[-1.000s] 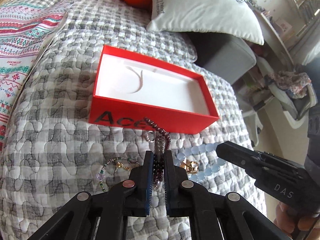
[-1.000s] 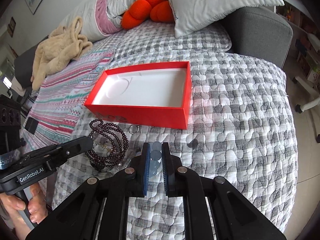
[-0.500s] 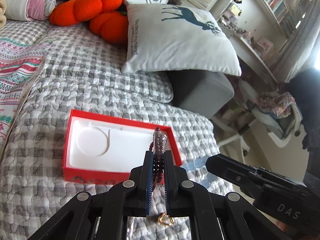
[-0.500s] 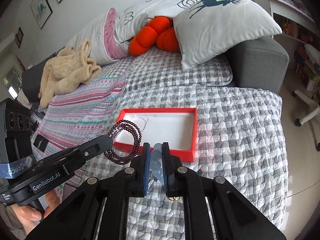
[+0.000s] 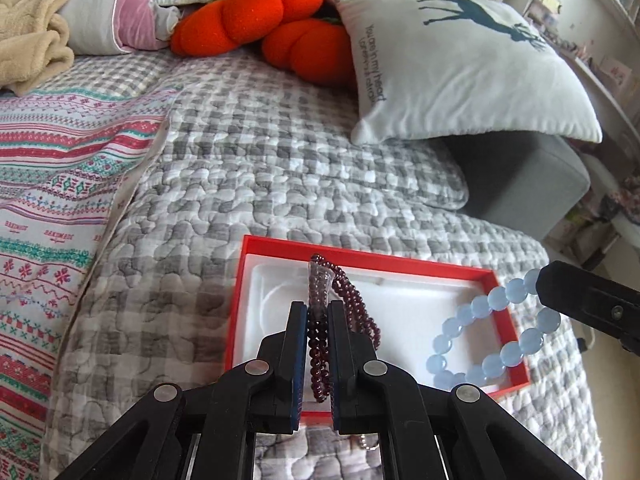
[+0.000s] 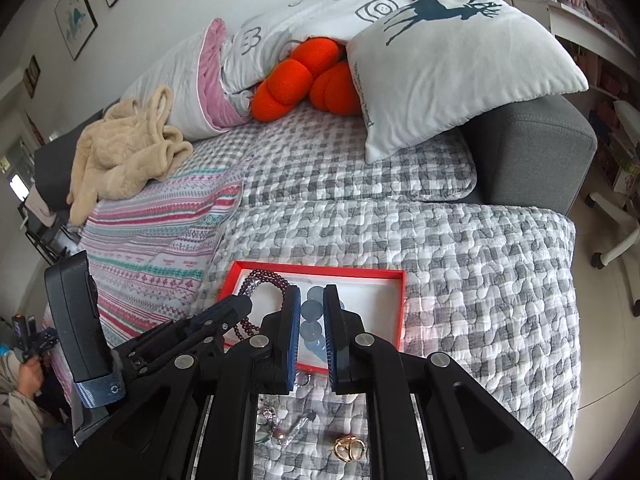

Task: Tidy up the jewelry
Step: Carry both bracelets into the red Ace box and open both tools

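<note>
Now both bracelets hang over the red box (image 5: 416, 266), which sits on the grey checked quilt (image 5: 280, 184). The left gripper (image 5: 318, 322) is pinched narrow on the garnet bead bracelet (image 5: 352, 300), whose dark red loops droop above the box's white liner, toward its left half. The right gripper (image 6: 311, 312) is likewise closed on the pale blue bead bracelet (image 5: 492, 336), which dangles over the box's right end, its lowest beads close to the liner; whether they touch it I cannot tell.

Both pieces look light and limp: strung beads that swing and bunch, smooth enough to slip if gripped on a single bead. I judge the sound hold is across the strand, as now, with the loop hanging free below, and a gentle lowering before release so the beads pool rather than bounce out.

Near the box's front edge, on the quilt, a gold ring (image 6: 349, 447) and small silver pieces (image 6: 272, 416) still lie loose.
</note>
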`<state>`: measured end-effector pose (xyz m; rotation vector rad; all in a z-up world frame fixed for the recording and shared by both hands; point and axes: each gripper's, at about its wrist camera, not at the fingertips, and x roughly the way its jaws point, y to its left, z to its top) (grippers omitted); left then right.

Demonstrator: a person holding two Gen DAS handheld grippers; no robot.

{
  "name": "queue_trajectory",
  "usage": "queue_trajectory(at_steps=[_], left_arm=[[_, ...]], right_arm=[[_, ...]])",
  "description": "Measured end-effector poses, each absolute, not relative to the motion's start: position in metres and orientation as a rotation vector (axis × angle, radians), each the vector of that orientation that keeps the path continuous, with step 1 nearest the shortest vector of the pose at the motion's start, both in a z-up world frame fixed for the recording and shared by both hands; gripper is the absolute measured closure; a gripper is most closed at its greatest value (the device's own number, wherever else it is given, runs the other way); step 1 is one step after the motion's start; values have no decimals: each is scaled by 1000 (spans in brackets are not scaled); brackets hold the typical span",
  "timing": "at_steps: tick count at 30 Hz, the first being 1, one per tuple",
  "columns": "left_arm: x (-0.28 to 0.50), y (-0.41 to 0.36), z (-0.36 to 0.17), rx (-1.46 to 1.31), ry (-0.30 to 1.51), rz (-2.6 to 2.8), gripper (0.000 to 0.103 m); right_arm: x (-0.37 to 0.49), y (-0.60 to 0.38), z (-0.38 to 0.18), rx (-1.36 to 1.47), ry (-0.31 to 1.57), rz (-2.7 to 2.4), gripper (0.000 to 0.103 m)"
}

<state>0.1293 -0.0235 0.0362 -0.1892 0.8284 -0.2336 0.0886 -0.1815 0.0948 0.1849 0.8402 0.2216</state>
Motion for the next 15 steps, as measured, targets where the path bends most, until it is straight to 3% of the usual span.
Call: queue_trajectory(at_steps=[11,15], left_arm=[[119,-31,34,-41,815,-124,97],[111,-29,38,-33,824,-110,88]], right_arm=[[105,-181,49,48,937,81,90],[95,-181,51,35,931,74,88]])
